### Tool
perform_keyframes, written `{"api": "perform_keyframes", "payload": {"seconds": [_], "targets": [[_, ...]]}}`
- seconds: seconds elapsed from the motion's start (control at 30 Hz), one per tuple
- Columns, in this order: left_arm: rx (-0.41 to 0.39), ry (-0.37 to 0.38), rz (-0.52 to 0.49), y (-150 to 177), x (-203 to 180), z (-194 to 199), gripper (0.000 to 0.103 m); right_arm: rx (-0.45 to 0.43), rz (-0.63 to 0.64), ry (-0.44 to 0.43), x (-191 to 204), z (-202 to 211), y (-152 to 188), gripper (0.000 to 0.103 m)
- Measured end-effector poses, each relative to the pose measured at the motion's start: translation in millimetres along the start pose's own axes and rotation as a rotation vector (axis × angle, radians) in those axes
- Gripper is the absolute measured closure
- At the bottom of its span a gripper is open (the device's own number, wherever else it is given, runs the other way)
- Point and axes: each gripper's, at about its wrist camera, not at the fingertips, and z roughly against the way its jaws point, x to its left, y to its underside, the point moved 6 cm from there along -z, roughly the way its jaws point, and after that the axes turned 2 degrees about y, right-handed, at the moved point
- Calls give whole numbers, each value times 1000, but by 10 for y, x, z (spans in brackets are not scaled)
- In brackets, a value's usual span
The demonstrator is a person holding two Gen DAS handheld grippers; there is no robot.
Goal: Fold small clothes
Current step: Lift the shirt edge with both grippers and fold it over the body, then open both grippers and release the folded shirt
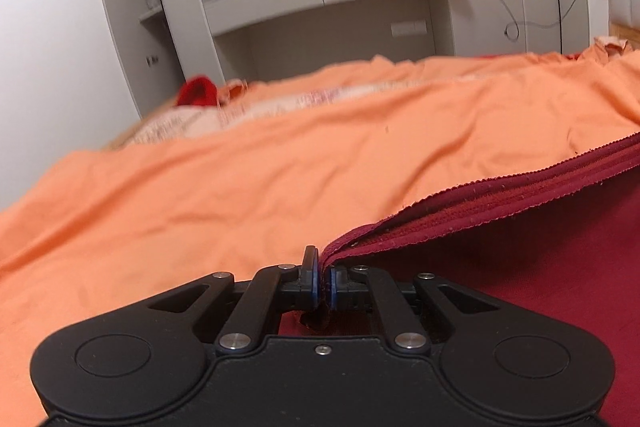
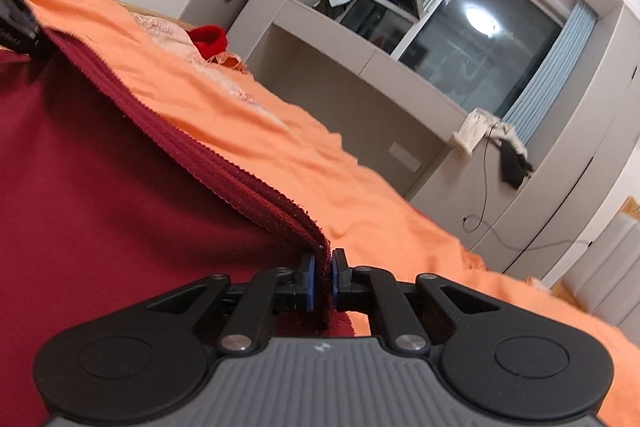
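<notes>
Left gripper (image 1: 322, 285) and right gripper (image 2: 322, 281) each pinch the dark red knit garment's (image 2: 100, 187) ribbed hem, fingers nearly closed, above the wrinkled orange bedsheet (image 1: 240, 179)

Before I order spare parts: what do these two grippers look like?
Both are matte black linkages with silver pivot screws and blue pads. The left gripper has a plain black body; the right gripper has a ribbed grey cover with a small white logo.

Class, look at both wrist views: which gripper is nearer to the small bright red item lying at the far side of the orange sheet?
Left. The left gripper pinches the maroon garment on the side where the red item lies; the right gripper pinches the opposite corner, farther along the hem.
</notes>
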Motion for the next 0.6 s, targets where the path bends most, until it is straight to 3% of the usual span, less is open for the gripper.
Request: {"api": "perform_keyframes", "payload": {"seconds": [0.13, 0.33, 0.4, 0.5, 0.6], "targets": [[28, 14, 10, 63, 26, -108, 95, 36, 3, -7, 46, -99, 42, 88], [44, 21, 48, 80, 78, -105, 82, 61, -11, -10, -48, -195, 27, 75], [46, 17, 62, 82, 114, -86, 76, 68, -18, -6, -70, -186, 34, 62], [53, 11, 94, 57, 169, -64, 61, 77, -30, 0, -116, -195, 53, 50], [47, -4, 127, 15, 249, -60, 38, 81, -37, 19, -156, -195, 76, 44]]}}
